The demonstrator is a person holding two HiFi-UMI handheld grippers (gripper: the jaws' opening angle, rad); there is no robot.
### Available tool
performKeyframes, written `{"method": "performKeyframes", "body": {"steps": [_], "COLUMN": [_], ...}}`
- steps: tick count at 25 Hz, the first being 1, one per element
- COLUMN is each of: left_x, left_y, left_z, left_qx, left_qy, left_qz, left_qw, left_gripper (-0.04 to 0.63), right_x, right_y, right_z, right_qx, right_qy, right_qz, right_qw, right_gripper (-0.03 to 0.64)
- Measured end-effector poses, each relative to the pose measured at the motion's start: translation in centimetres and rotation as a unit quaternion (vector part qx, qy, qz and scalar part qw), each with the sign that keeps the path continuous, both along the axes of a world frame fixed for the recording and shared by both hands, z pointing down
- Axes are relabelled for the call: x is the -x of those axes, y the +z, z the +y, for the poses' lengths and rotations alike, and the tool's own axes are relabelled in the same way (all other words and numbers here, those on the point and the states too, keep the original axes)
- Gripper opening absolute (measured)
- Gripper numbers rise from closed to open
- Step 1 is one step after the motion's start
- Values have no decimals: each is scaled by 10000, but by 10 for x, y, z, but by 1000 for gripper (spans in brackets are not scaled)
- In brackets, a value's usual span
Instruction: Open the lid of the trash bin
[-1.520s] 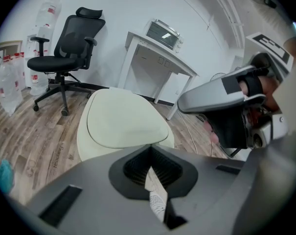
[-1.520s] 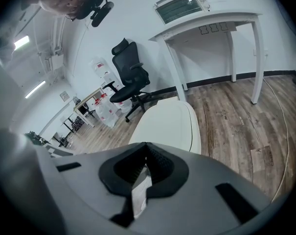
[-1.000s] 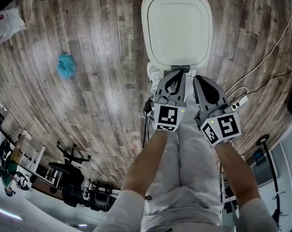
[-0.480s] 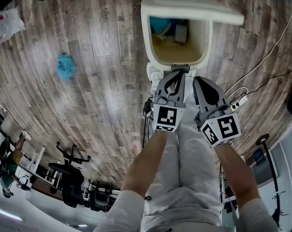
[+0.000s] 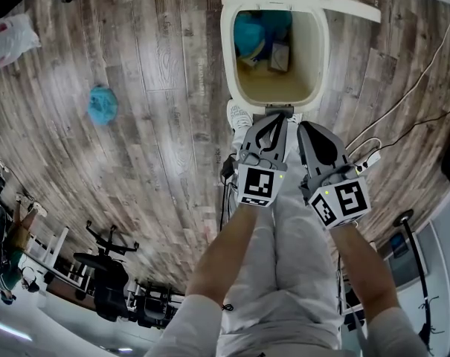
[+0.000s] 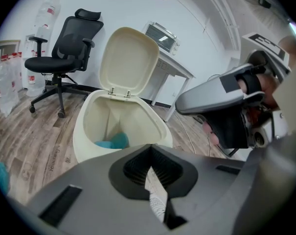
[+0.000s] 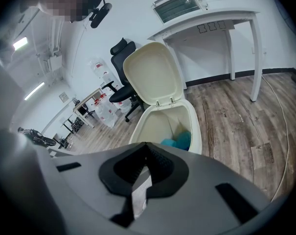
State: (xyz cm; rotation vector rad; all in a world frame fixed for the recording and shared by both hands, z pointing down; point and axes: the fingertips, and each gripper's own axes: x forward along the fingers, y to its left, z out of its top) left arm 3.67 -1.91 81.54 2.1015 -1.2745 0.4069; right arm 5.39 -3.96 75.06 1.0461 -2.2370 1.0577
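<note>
**Bin** (image 5: 227, 58): cream, on the wood floor (image 5: 158, 147), just ahead of the person's shoe (image 5: 239, 112).
**Lid** (image 5: 325, 4): open, standing upright on the rear hinge.
**Contents:** blue rubbish (image 5: 248, 36) at the far side.
**Left tongs** (image 5: 275, 116): clenched, gripping nothing, just short of the bin's near rim.
**Right tongs** (image 5: 309, 125): clenched, gripping nothing, close beside the left.
**Blue wad** (image 5: 102, 103): on the floor, well apart from the bin, to its left.
</note>
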Motion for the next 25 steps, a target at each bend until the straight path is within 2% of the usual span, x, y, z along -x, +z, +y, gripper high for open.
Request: {"method": "performKeyframes", "body": {"steps": [6,10,15,25], "left_x": [9,23,44,79], "left_y": [-14,-45,-105,-255], "left_z": [-6,-9,-24,-55], "left_qx": [-128,-281,-583,-1228], "left_qy": [35,-17,-113,-275], "left_qz": [-76,-151,-283,-414], "left_qw": [9999,9995,9978,9912], "left_gripper": [2,2,2,2], "right_x": [-6,-14,-23,-34], "right_y": [-12,-36,-85,-224], "right_z": [-8,-17,-34,-62], "right_qx": [-90,-243,-523,-1221], "right_qy": [115,202,375,611], "right_qz": [18,66,79,19], "right_qw": [9999,9995,9979,9906], "right_gripper": [17,15,17,15]}}
